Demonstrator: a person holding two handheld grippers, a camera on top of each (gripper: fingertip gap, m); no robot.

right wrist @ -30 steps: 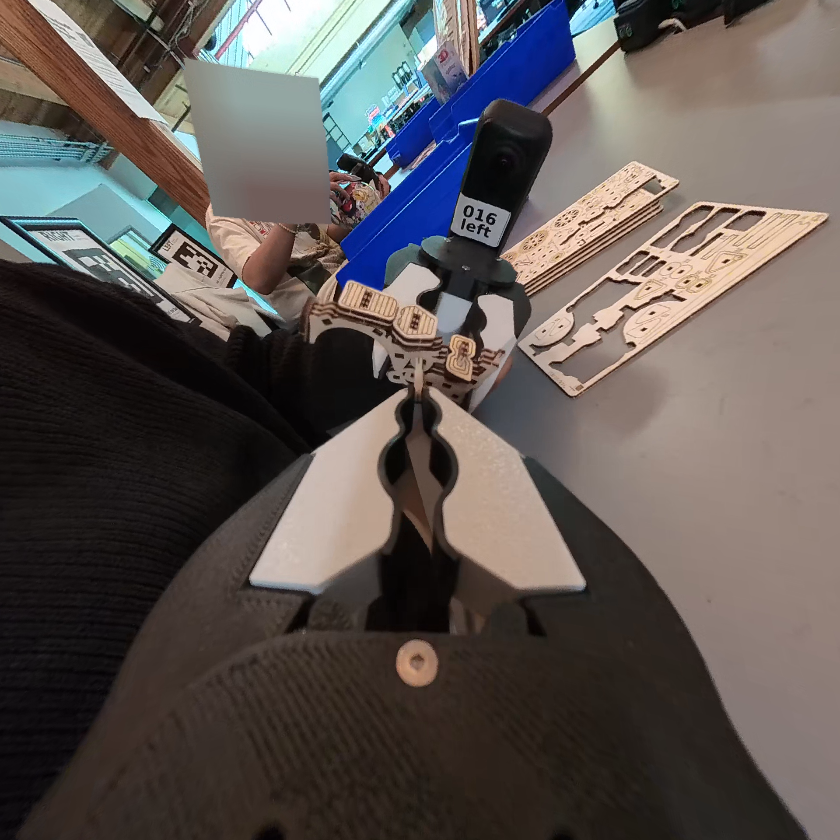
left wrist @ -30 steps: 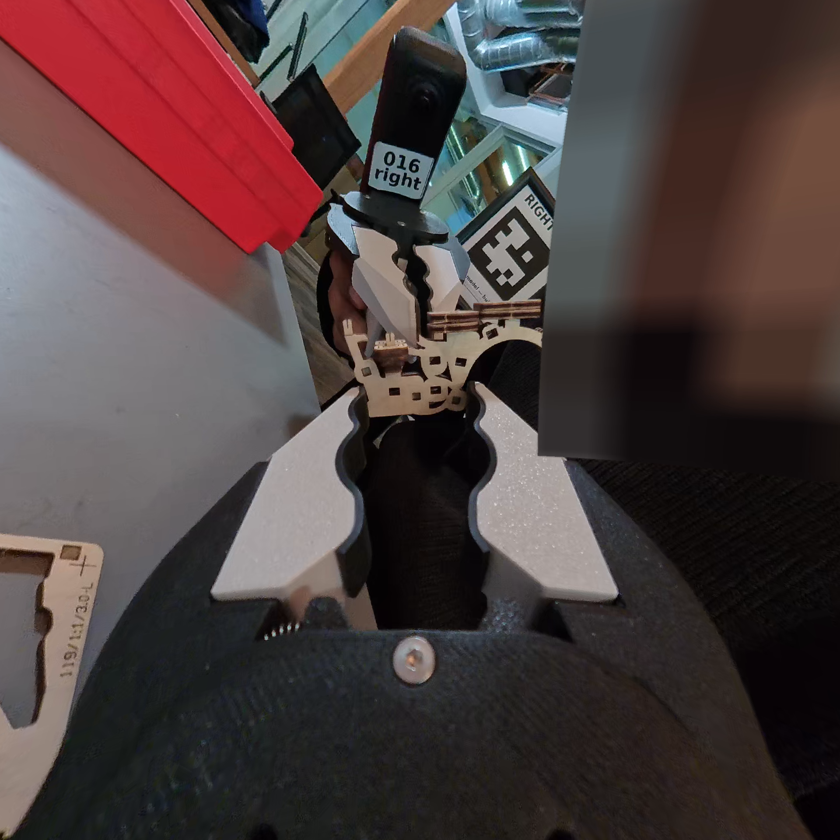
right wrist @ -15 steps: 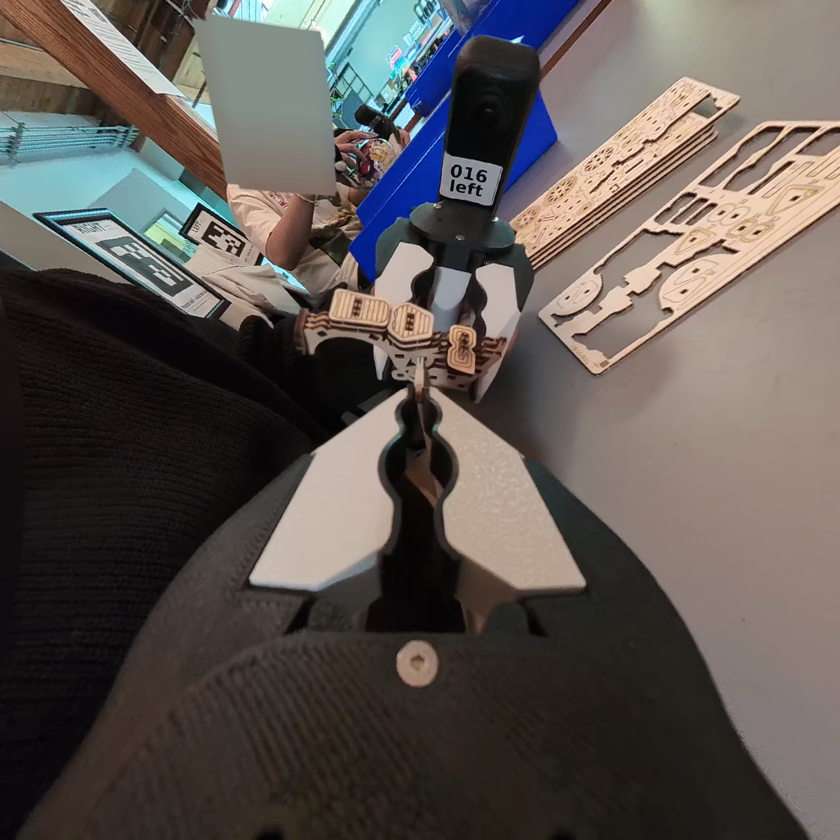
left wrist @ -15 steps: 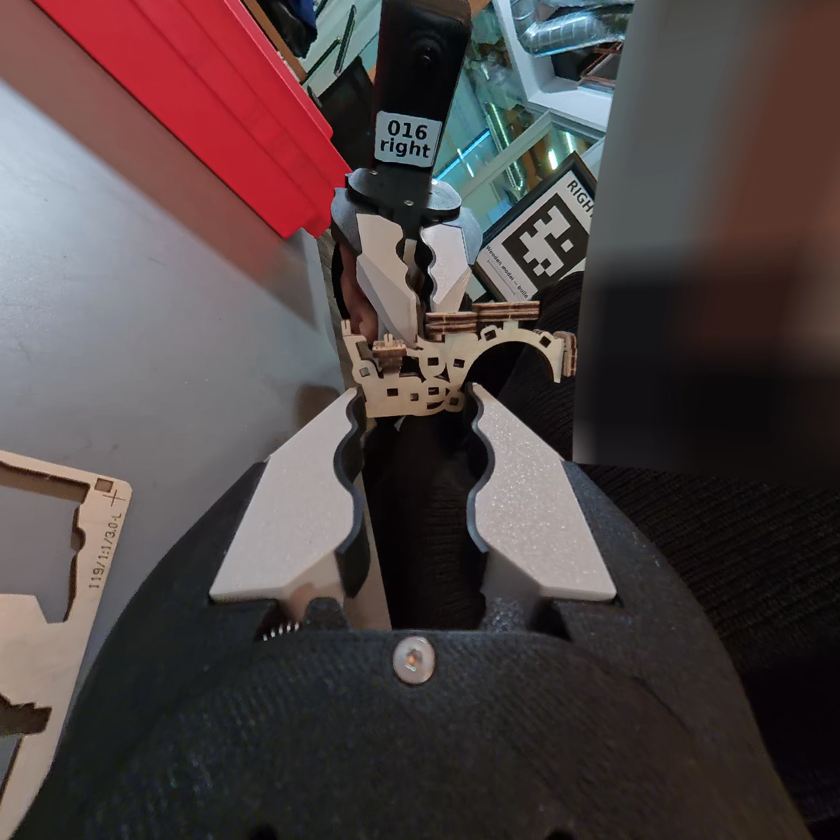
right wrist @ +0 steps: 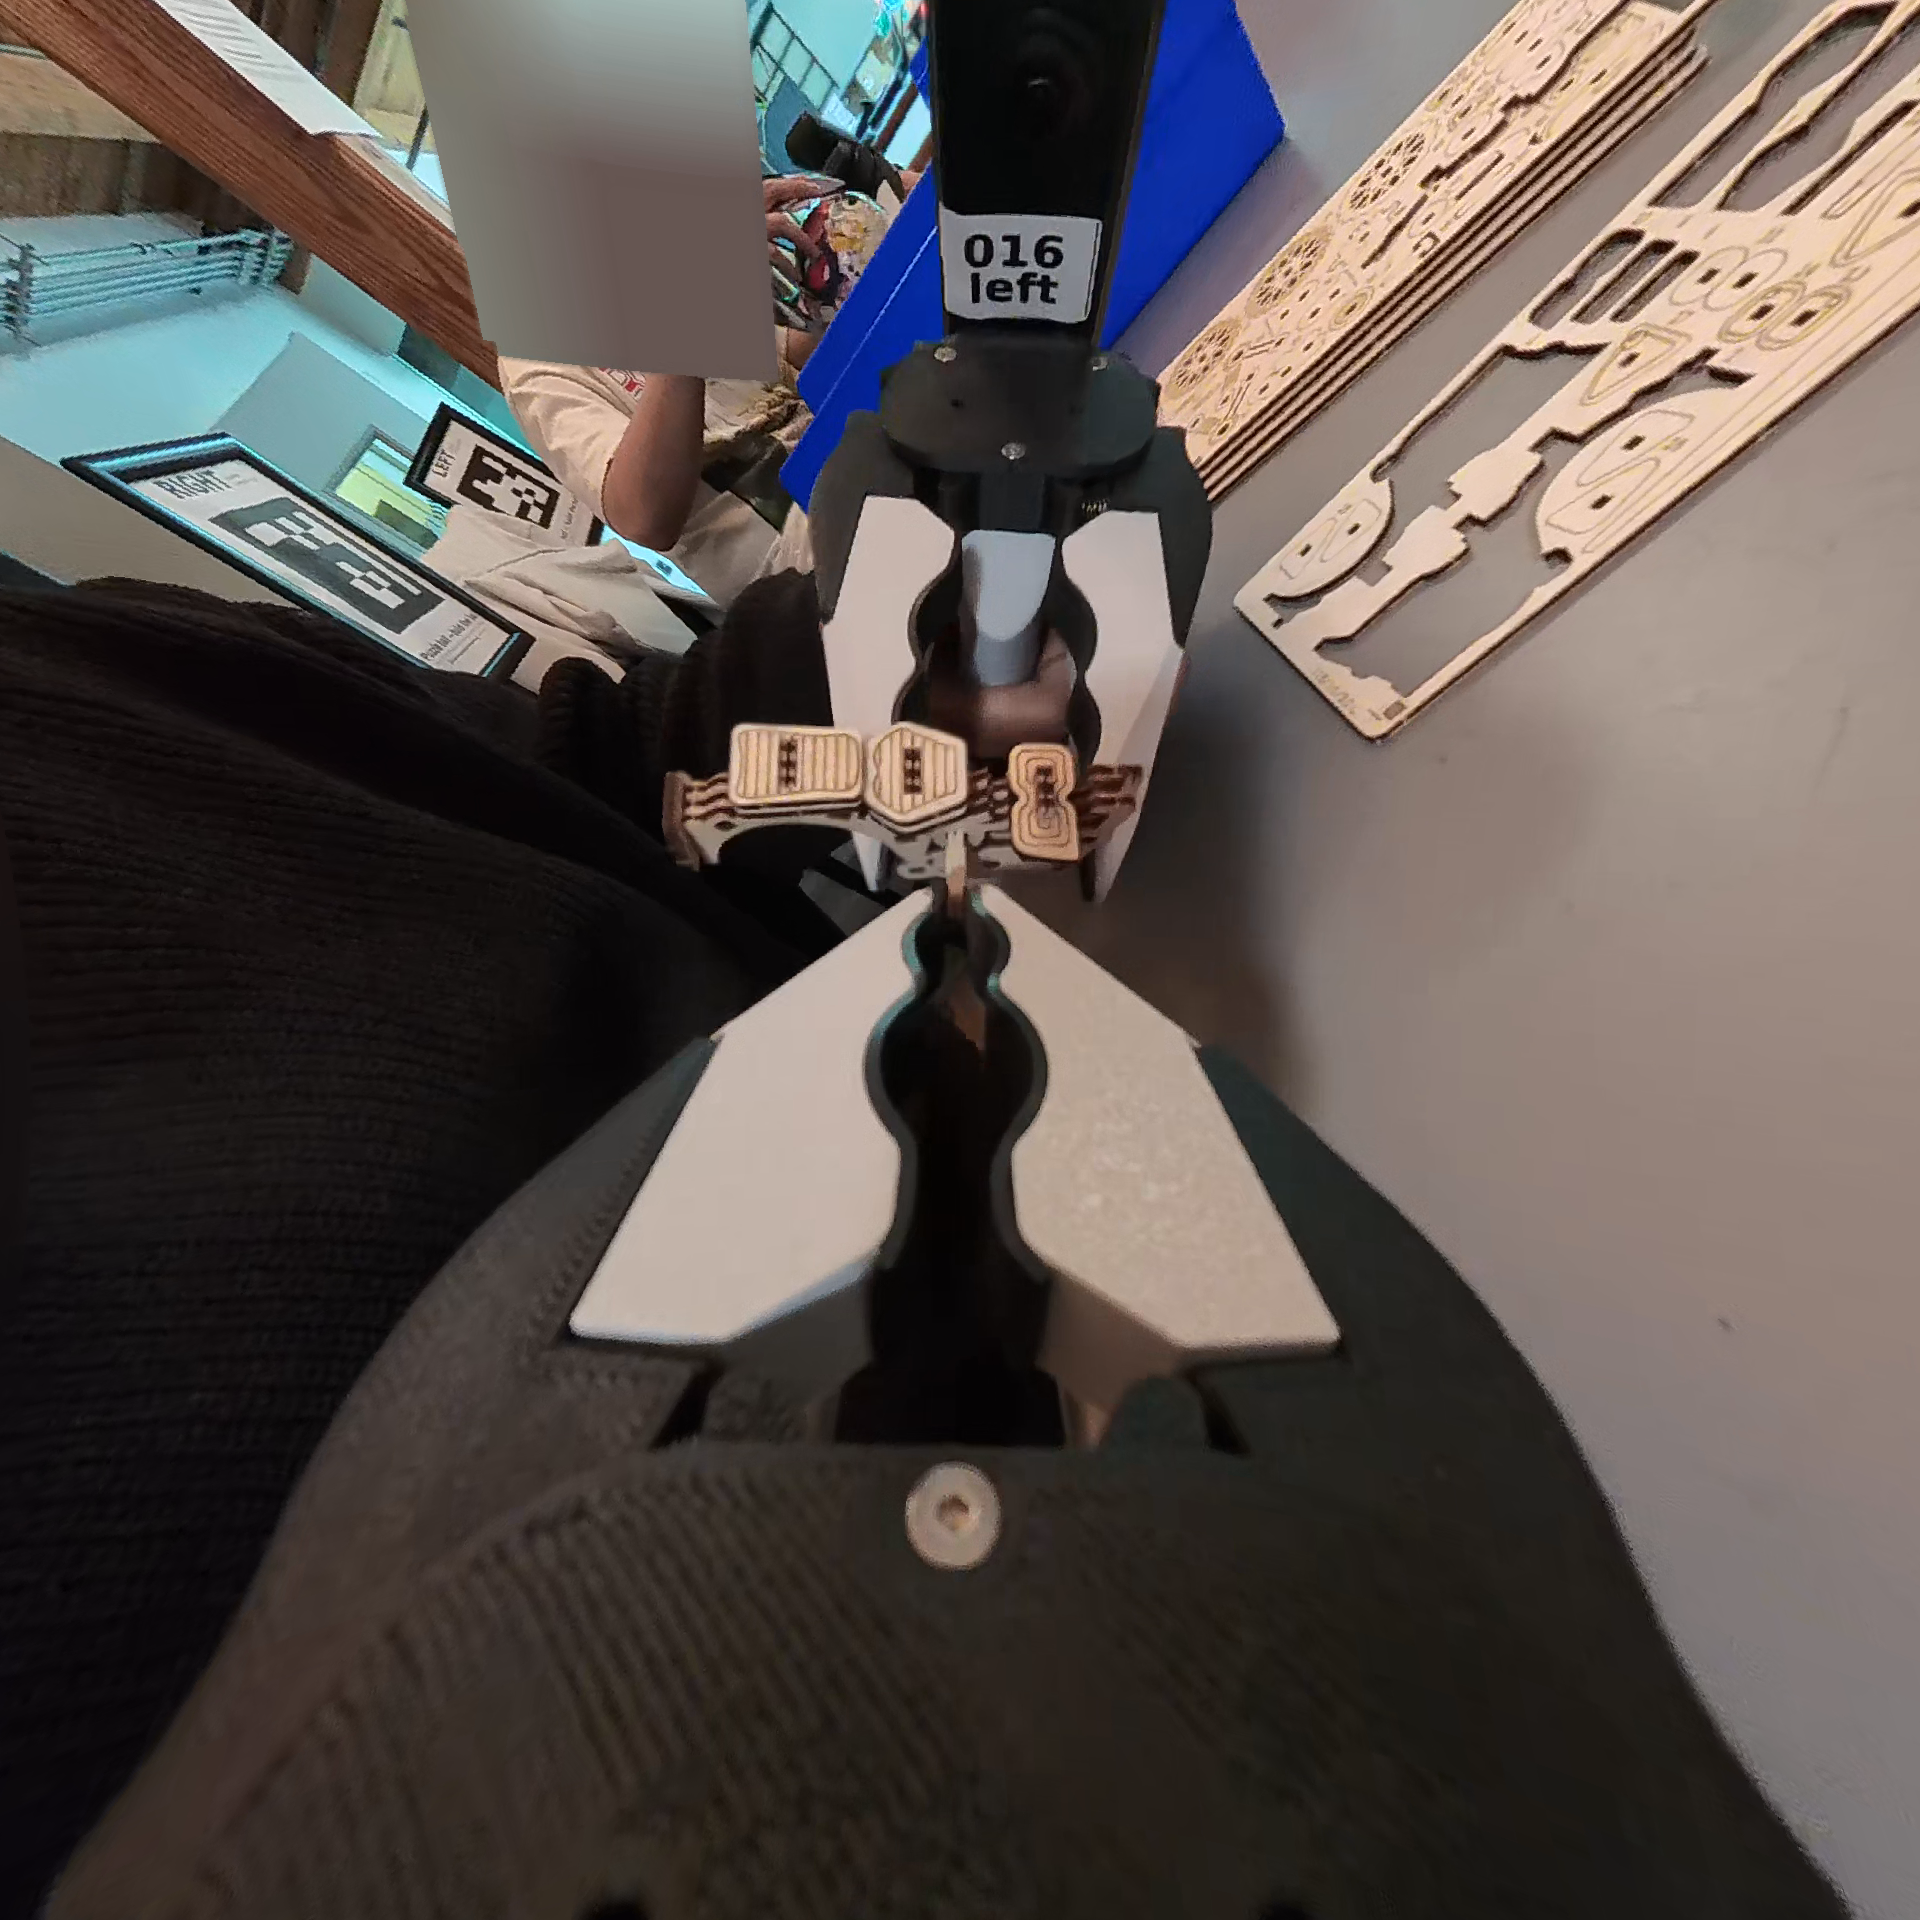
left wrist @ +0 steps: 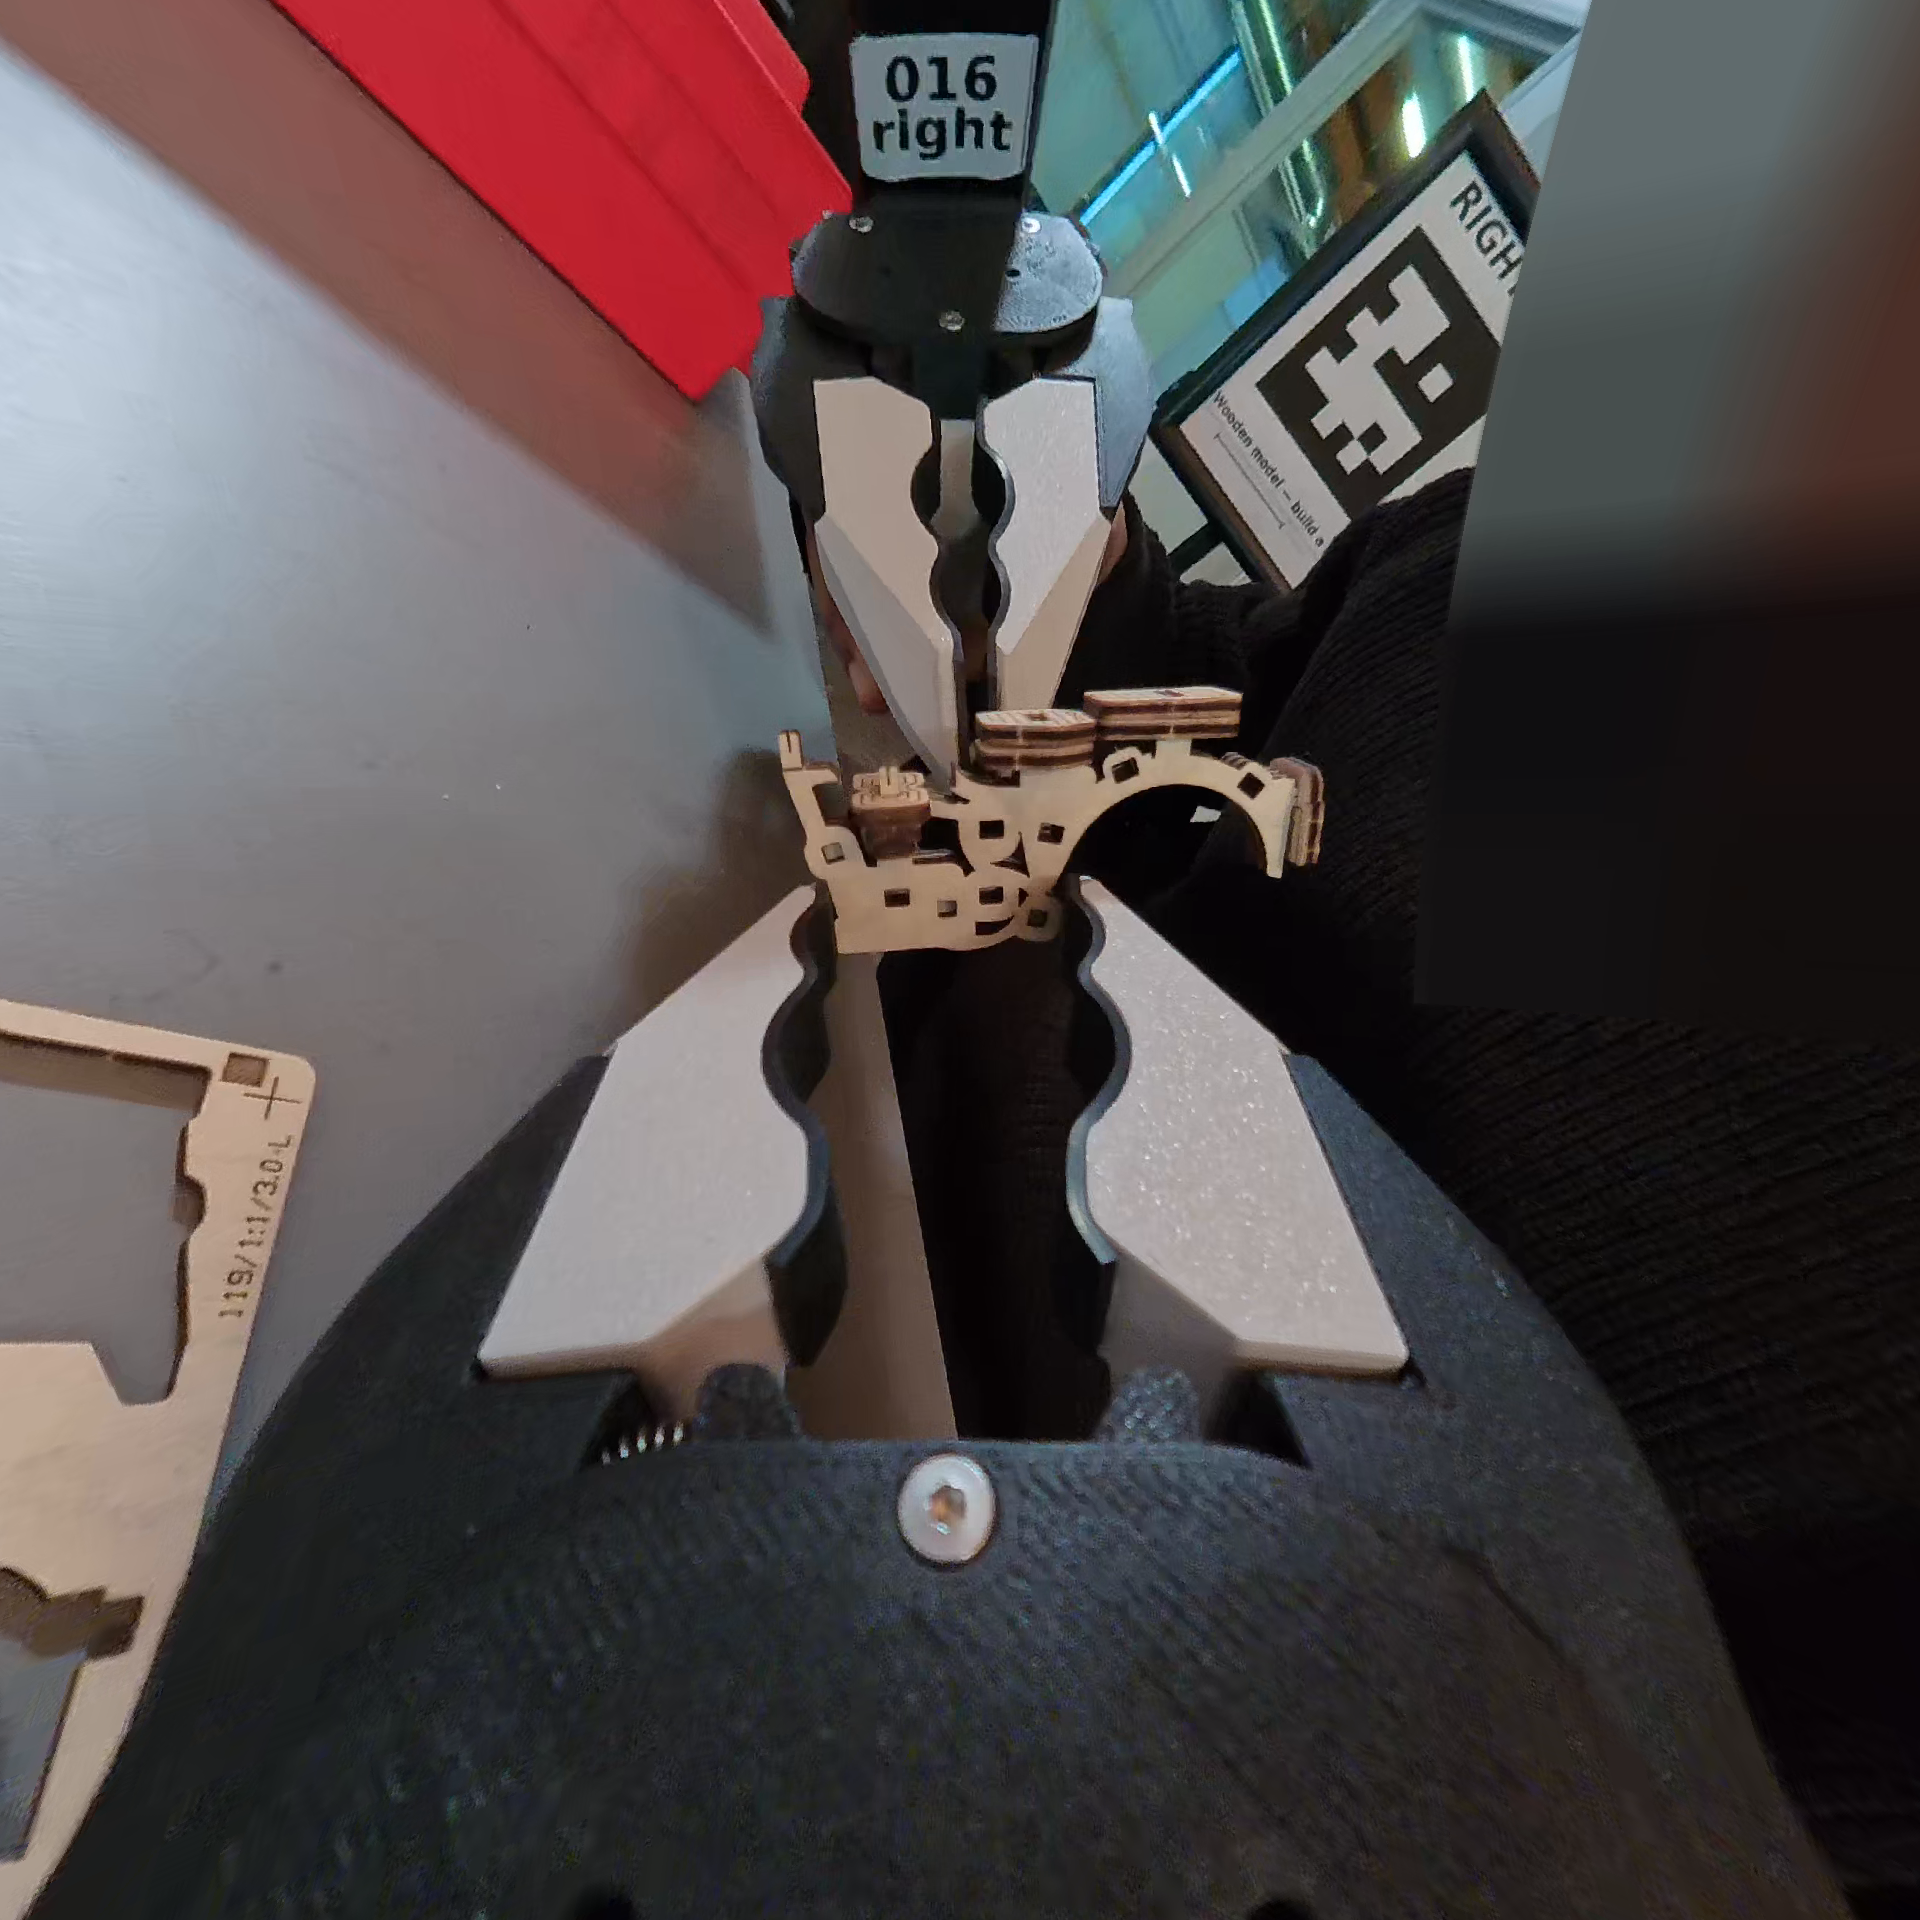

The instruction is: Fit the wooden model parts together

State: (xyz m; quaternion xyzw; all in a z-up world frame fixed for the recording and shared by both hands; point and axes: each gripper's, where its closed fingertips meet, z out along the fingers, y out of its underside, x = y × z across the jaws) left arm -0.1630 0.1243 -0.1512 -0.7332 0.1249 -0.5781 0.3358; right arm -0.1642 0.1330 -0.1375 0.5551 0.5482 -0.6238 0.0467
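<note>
Two grippers face each other tip to tip over your grey table, matte and smooth, with bare room on its right side in the right wrist view. Your black knit sleeve fills the other side, ribbed texture, close behind the model.

Red bin, hard plastic w/ stepped edge, sits at the table's far side in the left wrist view. Blue bin shows behind the left gripper in the right wrist view.

Punched-out ply sheet lies flat, well apart from the grippers, a stack of uncut sheets just beside it. Another ply frame w/ empty cutouts lies near your left gripper's body, edge close to it.

Left gripper: fingers spread part way, clamped on the lower edge of the wooden model, approx. upright. Model is thin laser-cut ply, square holes, an arch on one side, stacked layered pads on top, held in the air btwn the two grippers.

Right gripper: tips nearly together, pinching a small thin wooden part edge-on, its far end touching the model's top. Whether it's seated in a slot, can't tell.
</note>
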